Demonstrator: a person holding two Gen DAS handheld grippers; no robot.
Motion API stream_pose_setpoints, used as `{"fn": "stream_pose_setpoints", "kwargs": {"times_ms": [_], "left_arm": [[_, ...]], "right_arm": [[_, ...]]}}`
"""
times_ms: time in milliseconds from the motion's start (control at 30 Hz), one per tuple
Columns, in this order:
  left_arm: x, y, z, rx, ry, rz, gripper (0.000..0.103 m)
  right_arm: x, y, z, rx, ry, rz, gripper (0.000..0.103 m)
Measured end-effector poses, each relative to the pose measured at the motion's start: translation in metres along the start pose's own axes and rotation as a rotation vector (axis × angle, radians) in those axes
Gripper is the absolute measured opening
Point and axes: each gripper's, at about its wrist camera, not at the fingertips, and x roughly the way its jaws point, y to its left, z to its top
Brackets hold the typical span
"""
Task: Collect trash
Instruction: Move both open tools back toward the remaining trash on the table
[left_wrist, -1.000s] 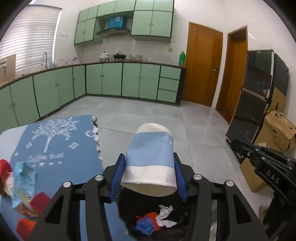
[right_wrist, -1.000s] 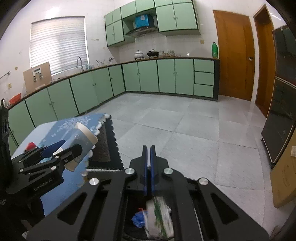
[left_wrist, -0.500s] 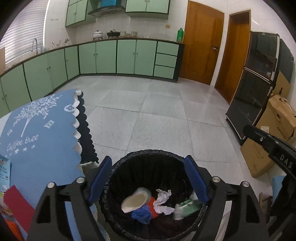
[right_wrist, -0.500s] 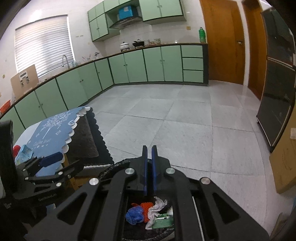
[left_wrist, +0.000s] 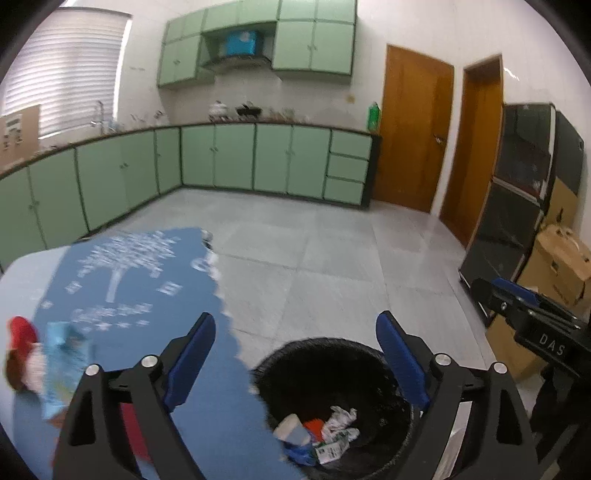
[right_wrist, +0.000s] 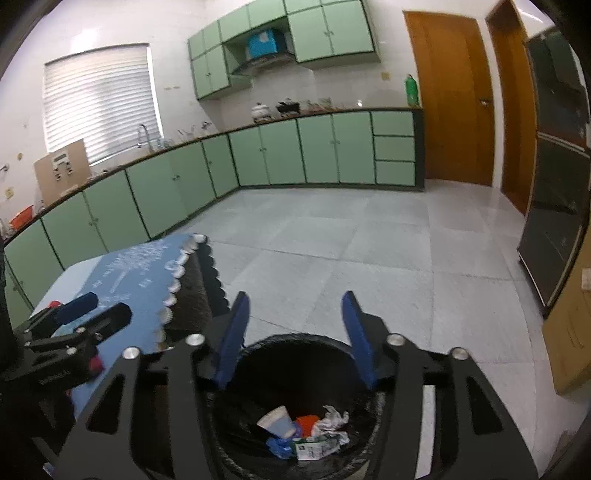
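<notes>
Left gripper (left_wrist: 295, 332): jaws wide and opening, nothing between them. Right gripper (right_wrist: 293, 319): jaws opening, empty too, above the trash bin (right_wrist: 236, 369).

Bin sits on the floor just beside the table (left_wrist: 22, 273), black liner. Inside: paper cup (right_wrist: 277, 421), white with a blue band, on its side; crumpled white paper (right_wrist: 332, 419); an orange scrap; a blue wad; a green-and-white wrapper.

Table has a blue cloth (left_wrist: 122, 280) with a white tree print, writing too blurred to read. Red and light-blue litter lies at its left edge.

Grey tile floor (right_wrist: 369, 251), green cabinets (right_wrist: 332, 147), wooden doors. "DAS" is printed on the right gripper.
</notes>
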Motion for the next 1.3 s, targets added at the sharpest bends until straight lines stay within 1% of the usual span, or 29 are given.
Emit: {"fn": "stream_pose_setpoints", "kwargs": {"times_ms": [67, 133, 200, 267, 533, 700, 800, 933, 1167, 1300], "left_arm": [[-0.019, 0.015, 0.001, -0.012, -0.025, 0.030, 0.088], [-0.034, 0.029, 0.002, -0.024, -0.041, 0.057, 0.089], [-0.049, 0.046, 0.002, -0.042, -0.055, 0.090, 0.089], [-0.059, 0.057, -0.001, -0.050, -0.063, 0.116, 0.089], [-0.099, 0.100, -0.025, -0.063, -0.088, 0.238, 0.089], [-0.112, 0.125, -0.051, -0.084, -0.064, 0.311, 0.089], [-0.117, 0.138, -0.065, -0.101, -0.042, 0.335, 0.089], [-0.122, 0.150, -0.080, -0.123, -0.018, 0.365, 0.089], [-0.131, 0.166, -0.093, -0.146, -0.012, 0.415, 0.089], [-0.133, 0.175, -0.099, -0.152, -0.005, 0.435, 0.089]], "right_arm": [[-0.007, 0.015, 0.003, -0.016, -0.016, 0.027, 0.067], [-0.013, 0.027, 0.006, -0.026, -0.029, 0.038, 0.080], [-0.017, 0.039, 0.007, -0.030, -0.039, 0.049, 0.084], [-0.019, 0.052, 0.007, -0.036, -0.041, 0.072, 0.086], [-0.022, 0.104, -0.008, -0.073, -0.036, 0.165, 0.086], [-0.020, 0.130, -0.021, -0.097, -0.020, 0.209, 0.086], [-0.017, 0.146, -0.028, -0.109, 0.000, 0.240, 0.085], [-0.015, 0.169, -0.040, -0.138, 0.022, 0.285, 0.081], [-0.014, 0.196, -0.057, -0.207, 0.057, 0.373, 0.076], [-0.012, 0.210, -0.069, -0.220, 0.087, 0.421, 0.073]]}}
